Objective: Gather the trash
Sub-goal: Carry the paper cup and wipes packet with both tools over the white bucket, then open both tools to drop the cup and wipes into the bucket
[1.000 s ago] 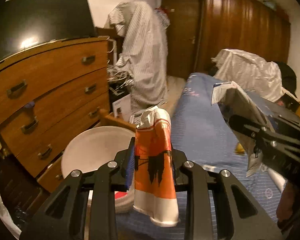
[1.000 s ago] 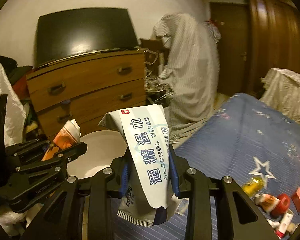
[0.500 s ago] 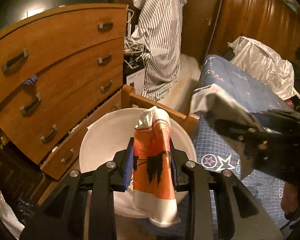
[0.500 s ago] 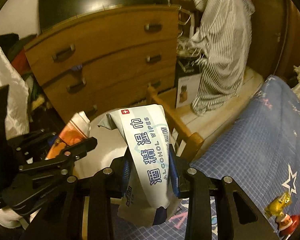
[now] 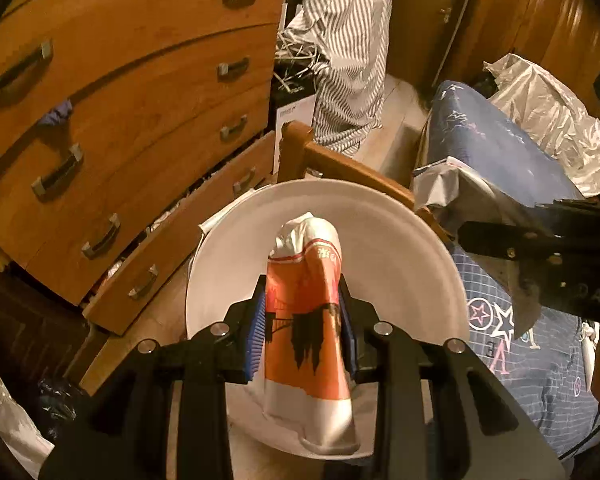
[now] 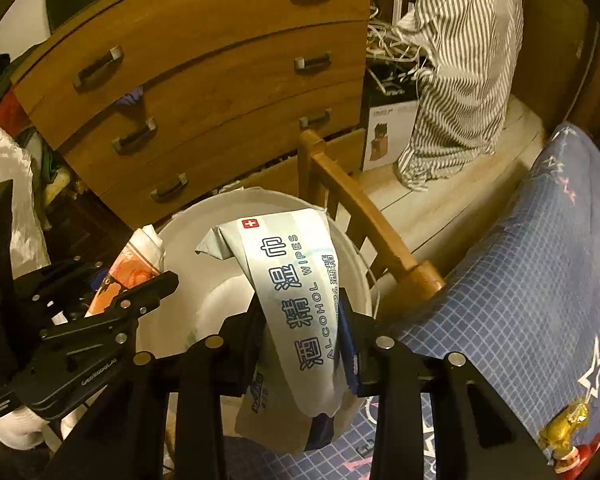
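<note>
Wooden drawers (image 5: 132,128) fill the background of a cluttered bedroom, and just in front of them, beside the wooden bed frame (image 6: 364,220), stands a white bin (image 5: 400,240) that serves as the landmark. To the right of the bin lies the bed with its blue starred cover (image 6: 520,280); beyond the bin hangs a striped cloth (image 5: 348,40). The left gripper (image 5: 302,336) is clamped on an orange and white wrapper (image 5: 304,320), held upright over the bin's open mouth. The right gripper (image 6: 300,336) is closed tightly on a pack of alcohol wipes (image 6: 292,292), also above the bin, toward the side nearest the bed. Both pieces of trash look poised for dropping, so the step in hand appears to be the delivery to the bin. The next move probably calls for opening each pair of jaws while the pieces hang inside the rim, so that neither catches on the edge or falls to the floor. More small litter (image 6: 568,432) lies on the bed cover, well away from the bin.
</note>
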`<state>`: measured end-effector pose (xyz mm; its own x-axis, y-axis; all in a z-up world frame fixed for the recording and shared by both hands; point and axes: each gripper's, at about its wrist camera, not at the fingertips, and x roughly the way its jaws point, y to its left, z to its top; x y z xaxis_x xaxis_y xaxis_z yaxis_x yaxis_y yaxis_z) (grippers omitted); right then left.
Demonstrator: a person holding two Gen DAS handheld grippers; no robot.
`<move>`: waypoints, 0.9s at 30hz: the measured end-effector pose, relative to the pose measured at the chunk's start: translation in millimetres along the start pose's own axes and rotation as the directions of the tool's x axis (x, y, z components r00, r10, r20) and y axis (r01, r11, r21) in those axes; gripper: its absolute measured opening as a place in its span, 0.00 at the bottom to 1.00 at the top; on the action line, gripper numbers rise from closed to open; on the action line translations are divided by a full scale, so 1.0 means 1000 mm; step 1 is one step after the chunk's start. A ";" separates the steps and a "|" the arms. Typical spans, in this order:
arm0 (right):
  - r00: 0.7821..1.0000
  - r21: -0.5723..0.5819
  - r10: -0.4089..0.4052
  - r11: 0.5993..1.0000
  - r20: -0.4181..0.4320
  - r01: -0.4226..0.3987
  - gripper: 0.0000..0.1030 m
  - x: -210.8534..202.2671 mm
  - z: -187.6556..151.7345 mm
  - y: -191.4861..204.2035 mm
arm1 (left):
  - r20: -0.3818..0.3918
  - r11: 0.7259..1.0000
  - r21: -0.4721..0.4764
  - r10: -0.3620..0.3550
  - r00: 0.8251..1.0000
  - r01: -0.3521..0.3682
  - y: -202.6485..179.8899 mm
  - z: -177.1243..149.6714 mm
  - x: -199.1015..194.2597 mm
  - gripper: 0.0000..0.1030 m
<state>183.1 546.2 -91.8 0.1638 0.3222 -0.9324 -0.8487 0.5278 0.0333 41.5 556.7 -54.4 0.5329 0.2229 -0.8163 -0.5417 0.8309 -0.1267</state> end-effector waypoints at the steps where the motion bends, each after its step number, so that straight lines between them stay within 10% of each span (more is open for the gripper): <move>1: 1.000 0.002 -0.002 1.000 -0.005 0.002 0.35 0.004 0.001 -0.001 | -0.002 1.000 -0.002 -0.002 1.000 0.002 0.001 0.000 0.002 0.29; 27: 0.999 0.035 0.019 0.999 0.035 -0.020 0.54 0.004 0.002 -0.019 | 0.004 0.999 -0.036 0.029 1.000 -0.029 0.016 0.003 0.017 0.58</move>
<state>201.0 539.4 -95.0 0.1655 0.3592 -0.9185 -0.8335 0.5487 0.0644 43.9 575.5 -68.5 0.5198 0.2491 -0.8172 -0.5797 0.8055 -0.1231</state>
